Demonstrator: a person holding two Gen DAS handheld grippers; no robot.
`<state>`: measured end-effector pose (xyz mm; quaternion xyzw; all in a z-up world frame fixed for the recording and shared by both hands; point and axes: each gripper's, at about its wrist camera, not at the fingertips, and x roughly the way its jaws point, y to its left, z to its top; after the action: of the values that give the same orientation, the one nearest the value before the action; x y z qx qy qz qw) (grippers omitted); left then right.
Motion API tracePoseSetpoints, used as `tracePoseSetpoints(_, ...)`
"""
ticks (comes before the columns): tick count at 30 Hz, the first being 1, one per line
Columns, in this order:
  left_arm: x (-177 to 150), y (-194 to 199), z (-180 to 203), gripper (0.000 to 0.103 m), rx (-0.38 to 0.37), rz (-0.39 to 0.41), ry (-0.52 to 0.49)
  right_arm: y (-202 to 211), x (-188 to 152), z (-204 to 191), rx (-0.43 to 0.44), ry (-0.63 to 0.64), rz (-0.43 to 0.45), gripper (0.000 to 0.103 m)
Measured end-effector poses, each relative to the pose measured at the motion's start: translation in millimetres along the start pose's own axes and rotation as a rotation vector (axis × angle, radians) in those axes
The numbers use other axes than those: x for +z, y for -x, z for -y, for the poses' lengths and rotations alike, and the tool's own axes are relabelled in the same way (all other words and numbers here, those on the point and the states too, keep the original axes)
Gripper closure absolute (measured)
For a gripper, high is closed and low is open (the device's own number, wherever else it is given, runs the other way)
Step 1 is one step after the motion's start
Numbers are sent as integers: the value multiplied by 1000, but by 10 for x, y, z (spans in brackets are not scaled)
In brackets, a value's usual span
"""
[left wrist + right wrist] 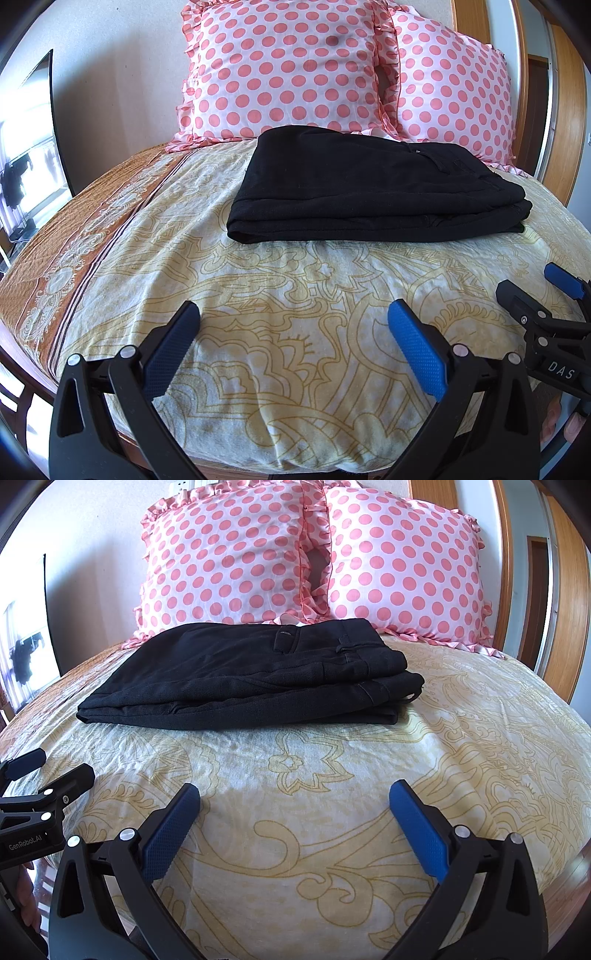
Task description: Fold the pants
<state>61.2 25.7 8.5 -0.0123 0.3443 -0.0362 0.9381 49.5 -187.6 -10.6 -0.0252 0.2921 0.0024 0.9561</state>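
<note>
The black pants lie folded in a flat stack on the bed, just in front of the pillows; they also show in the right wrist view, with the waistband and a pocket on top. My left gripper is open and empty, low over the bedspread, well short of the pants. My right gripper is open and empty too, near the bed's front edge. The right gripper shows at the right edge of the left wrist view, and the left gripper at the left edge of the right wrist view.
Two pink polka-dot pillows lean against the wall behind the pants. The bed has a cream patterned bedspread with an orange border on the left. A wooden door frame stands at the right, a window at the left.
</note>
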Motion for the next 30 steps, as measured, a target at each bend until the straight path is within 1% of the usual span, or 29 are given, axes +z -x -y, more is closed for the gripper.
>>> tracePoseSetpoints(30, 8, -5, 1, 2, -1, -10, 1, -1, -1, -2, -1, -1, 2, 1)
